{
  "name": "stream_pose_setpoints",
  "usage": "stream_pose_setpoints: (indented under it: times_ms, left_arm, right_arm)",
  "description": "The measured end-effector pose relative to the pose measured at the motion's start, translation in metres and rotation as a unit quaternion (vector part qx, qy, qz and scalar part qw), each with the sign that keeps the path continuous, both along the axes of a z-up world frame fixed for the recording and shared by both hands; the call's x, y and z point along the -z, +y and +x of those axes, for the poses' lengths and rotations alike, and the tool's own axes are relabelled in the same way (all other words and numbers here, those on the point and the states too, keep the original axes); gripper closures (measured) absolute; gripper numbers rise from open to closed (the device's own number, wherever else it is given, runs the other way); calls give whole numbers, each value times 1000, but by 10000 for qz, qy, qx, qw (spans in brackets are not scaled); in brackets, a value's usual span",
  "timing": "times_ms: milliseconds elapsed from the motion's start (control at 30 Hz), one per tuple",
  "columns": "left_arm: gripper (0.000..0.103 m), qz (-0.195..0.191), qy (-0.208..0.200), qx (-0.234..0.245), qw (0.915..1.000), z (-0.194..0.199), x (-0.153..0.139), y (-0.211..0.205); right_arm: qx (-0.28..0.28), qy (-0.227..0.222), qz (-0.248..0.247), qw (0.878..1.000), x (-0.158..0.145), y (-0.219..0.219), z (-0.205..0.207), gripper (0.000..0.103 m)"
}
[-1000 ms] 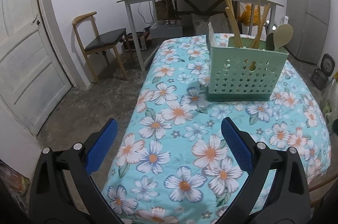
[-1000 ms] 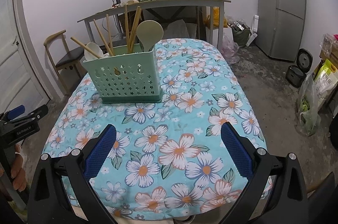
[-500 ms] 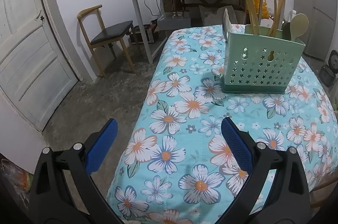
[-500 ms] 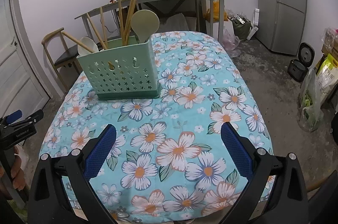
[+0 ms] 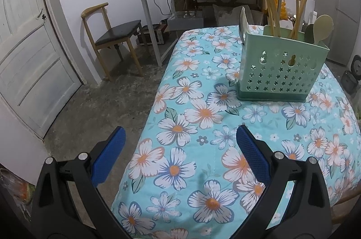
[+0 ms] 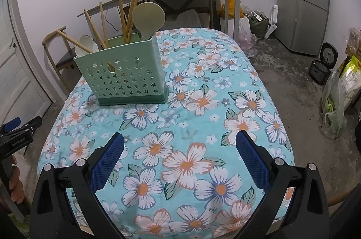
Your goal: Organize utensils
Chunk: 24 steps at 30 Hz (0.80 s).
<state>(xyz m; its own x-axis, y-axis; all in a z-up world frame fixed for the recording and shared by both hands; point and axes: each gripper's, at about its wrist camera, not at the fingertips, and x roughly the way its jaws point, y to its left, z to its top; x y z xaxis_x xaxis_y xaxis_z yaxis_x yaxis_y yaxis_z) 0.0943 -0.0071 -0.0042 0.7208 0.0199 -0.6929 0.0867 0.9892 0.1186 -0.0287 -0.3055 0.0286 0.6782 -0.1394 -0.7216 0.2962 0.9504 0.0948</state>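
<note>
- While both tools hover at the bottom of their frames, the left tool [image 5: 179,144] has its blue pads spread wide apart, gripping nothing.
- The right tool [image 6: 179,148] is likewise spread apart and empty.
- The green caddy [image 6: 123,74] stands upright on the floral surface [image 6: 203,126] (upper left in the right wrist view, upper right in the left).
- Chopsticks [image 6: 127,15], a pale green spoon [image 6: 147,18] and a white spoon [image 6: 85,45] stand inside it.

Dim, even indoor light; sharp, fisheye-warped edges.
</note>
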Motion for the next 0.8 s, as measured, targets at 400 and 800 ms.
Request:
stream_pose_setpoints:
  times_ms: [400,800]
  left_arm:
    - [8,-119,-141,33,9998,-5,-6,0]
    - [8,-180,-256,47,9995,-13,-16,2]
  right_arm:
    - [21,-117,-29,9999,-6,-3,-3,7]
    - [-29,-208,-66,9998,-13,4,-9,7]
